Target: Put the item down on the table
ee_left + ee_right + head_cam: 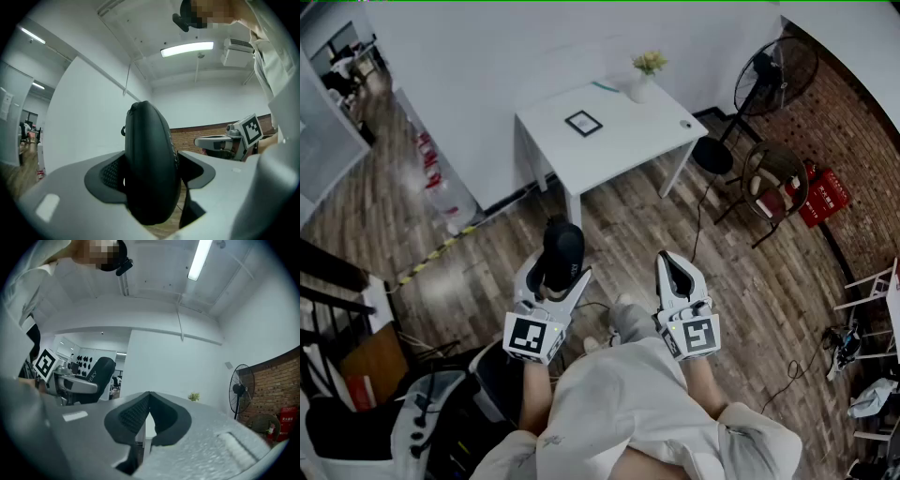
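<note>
Lying beyond the clutched black case [562, 251]: white table [623, 145] bearing frame [583, 123] and vase [641, 86]

The item [563, 246] is black. The left gripper [559, 270] and right gripper [673, 264] are pale grey with black-and-white square markers. At twelve o'clock the table [628, 150] is white; at three o'clock the crate [823, 197] is red.

The person wears a white short-sleeved shirt [619, 403]; the pale-grey plastic left gripper [555, 292] and right gripper [673, 264] each have black ribbed pads [131, 416] and a black-and-white square-marker cube [532, 337].
</note>
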Demonstrator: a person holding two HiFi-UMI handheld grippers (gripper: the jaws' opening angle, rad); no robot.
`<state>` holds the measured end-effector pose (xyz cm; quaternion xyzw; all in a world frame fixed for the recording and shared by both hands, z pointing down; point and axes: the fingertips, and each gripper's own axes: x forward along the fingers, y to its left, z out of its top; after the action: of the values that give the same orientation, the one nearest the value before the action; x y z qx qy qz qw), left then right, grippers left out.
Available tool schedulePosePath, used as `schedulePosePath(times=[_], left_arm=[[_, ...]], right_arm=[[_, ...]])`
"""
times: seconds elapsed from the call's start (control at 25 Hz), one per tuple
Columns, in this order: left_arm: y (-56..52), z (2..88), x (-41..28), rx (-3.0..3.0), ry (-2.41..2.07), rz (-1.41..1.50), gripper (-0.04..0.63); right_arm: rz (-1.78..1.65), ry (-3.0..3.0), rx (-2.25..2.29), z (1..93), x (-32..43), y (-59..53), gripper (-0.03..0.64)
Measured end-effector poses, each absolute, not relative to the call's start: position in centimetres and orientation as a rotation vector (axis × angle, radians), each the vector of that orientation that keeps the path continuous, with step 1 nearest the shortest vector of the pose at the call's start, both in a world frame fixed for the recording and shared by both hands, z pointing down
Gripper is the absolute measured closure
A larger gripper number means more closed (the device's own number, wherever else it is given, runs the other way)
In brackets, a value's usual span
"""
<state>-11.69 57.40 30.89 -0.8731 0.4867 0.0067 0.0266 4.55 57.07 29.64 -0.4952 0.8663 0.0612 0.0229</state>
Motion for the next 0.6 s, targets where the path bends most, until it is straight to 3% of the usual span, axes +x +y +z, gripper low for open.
schedulePosePath(times=[0.6], left_arm=[[50.7,32.1,-9.0,-2.713,1.454,-0.027,0.241]], right_arm=[[0.194,2.702,-1.547,31.7,5.5,50.3,0.612]])
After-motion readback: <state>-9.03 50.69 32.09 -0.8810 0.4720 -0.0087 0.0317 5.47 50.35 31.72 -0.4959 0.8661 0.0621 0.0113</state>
